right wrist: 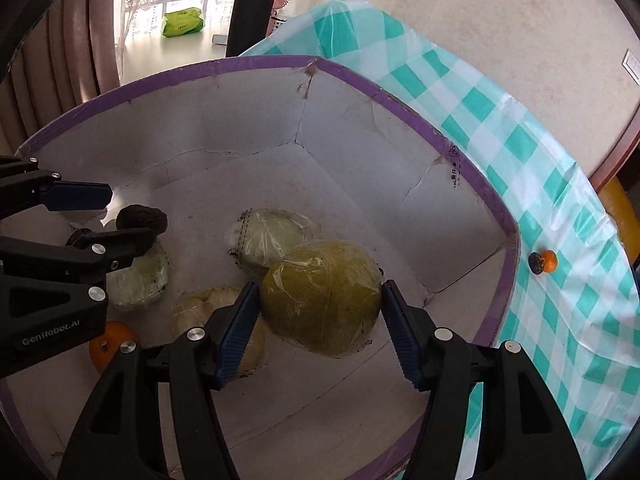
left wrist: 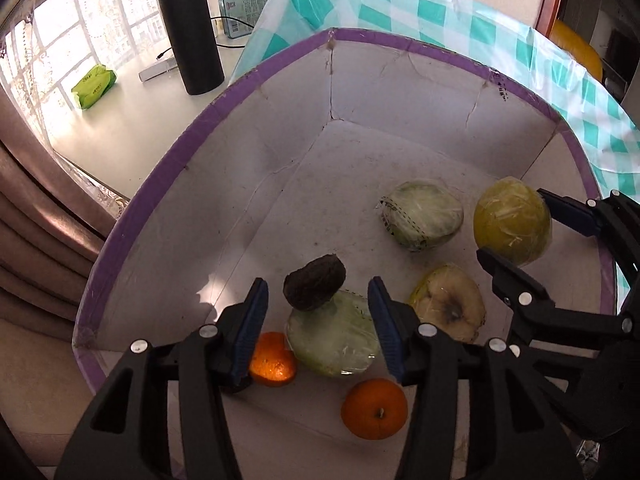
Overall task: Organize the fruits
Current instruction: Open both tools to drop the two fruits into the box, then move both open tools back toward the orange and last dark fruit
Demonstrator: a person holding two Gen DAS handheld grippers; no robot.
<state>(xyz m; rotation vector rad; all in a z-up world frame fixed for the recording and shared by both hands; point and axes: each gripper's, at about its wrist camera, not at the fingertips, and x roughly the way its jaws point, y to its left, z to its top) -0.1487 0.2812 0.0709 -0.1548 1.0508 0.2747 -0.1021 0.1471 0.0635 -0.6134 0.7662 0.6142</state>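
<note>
A big cardboard box (left wrist: 248, 128) with a purple rim sits on a bench under a green and white checked cloth (left wrist: 440, 12); a tall black flask (left wrist: 188, 28), a green packet (left wrist: 94, 85) and a small tin (left wrist: 245, 12) stand behind it by the window. All the fruit lies on the box floor; the left claw (left wrist: 318, 328) hangs with its blue pads apart and holds nothing; a dark wrinkly avocado (left wrist: 314, 288) rests on a wrapped pale green fruit (left wrist: 332, 344) between those pads; two shiny oranges (left wrist: 374, 408) lie close by. The right claw (right wrist: 318, 330) is spread too; a round yellow-green fruit (right wrist: 320, 304) in clear film lies between its pads; whether they touch it I cannot tell.
</note>
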